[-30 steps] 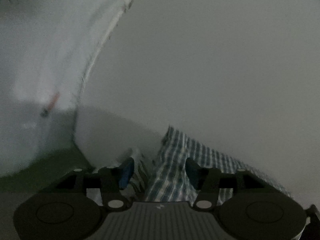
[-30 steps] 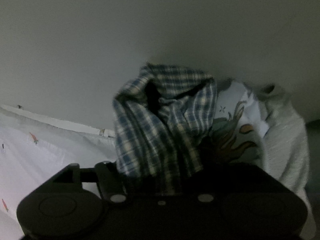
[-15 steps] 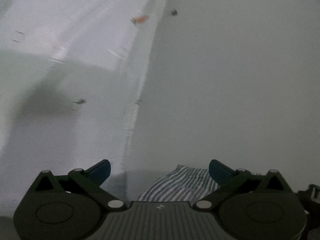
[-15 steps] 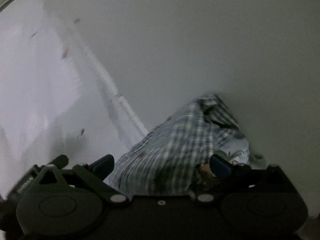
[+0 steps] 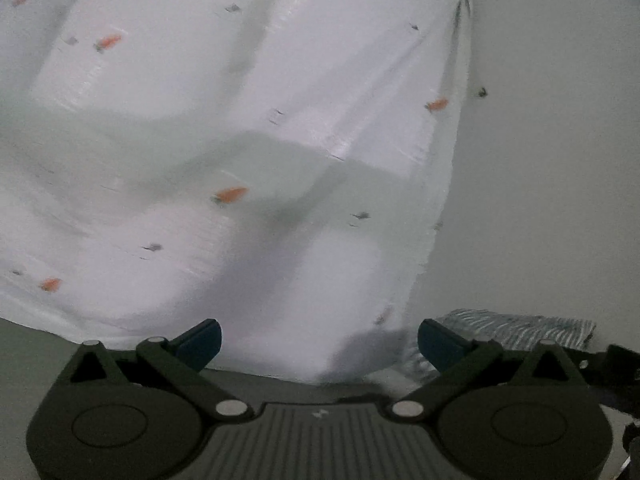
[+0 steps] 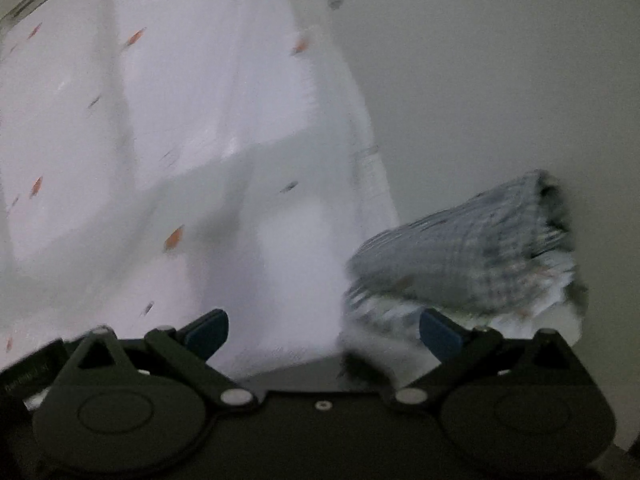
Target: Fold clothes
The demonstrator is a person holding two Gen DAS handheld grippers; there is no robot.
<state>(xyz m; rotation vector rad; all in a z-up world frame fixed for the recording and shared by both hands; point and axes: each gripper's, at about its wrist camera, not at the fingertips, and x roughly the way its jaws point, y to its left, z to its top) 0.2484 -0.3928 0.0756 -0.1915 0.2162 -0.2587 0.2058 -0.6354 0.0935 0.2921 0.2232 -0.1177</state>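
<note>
A blue and white plaid garment lies bunched in a heap at the right of the right wrist view, motion-blurred, on top of paler clothes. In the left wrist view only its striped edge shows at the lower right. My right gripper is open and empty, its right finger just below the heap. My left gripper is open and empty, facing a white curtain with small orange and grey marks.
The white curtain hangs at the left in both views, its edge running down beside a plain grey wall. The wall fills the right side of the left wrist view.
Both grippers have opened and let go of the plaid garment. Both views have swung left toward the curtain, and the garment now sits low at the right.
</note>
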